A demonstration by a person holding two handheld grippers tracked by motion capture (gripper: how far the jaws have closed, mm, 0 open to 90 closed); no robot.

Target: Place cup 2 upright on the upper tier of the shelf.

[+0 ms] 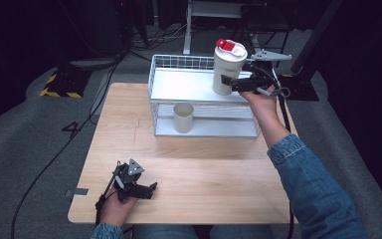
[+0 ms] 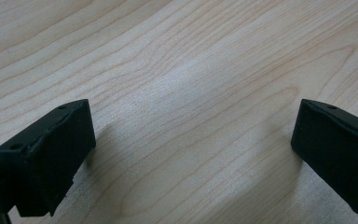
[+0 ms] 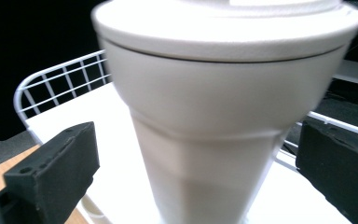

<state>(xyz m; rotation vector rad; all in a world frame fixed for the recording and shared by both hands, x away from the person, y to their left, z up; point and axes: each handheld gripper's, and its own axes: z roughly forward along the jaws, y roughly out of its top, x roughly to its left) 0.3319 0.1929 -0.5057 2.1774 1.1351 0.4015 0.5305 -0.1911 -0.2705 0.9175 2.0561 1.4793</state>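
A: Tabletop [image 2: 191,93]: pale wood, fine grain, matt. Rack [image 1: 179,62]: white-coated wire, smooth white shelves.

B: Tumbler [image 3: 214,140]: cream, matt, faintly grainy; red cap [image 1: 225,45] looks like plastic. Jaws: matt black. Sleeve [image 1: 313,184]: denim cloth.

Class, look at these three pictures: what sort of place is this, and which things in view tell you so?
Probably a lab or studio set up for recording handling demonstrations. A lone wooden table stands on grey carpet against a dark backdrop, cables trail across the floor, and equipment stands with a hazard-striped base surround it.
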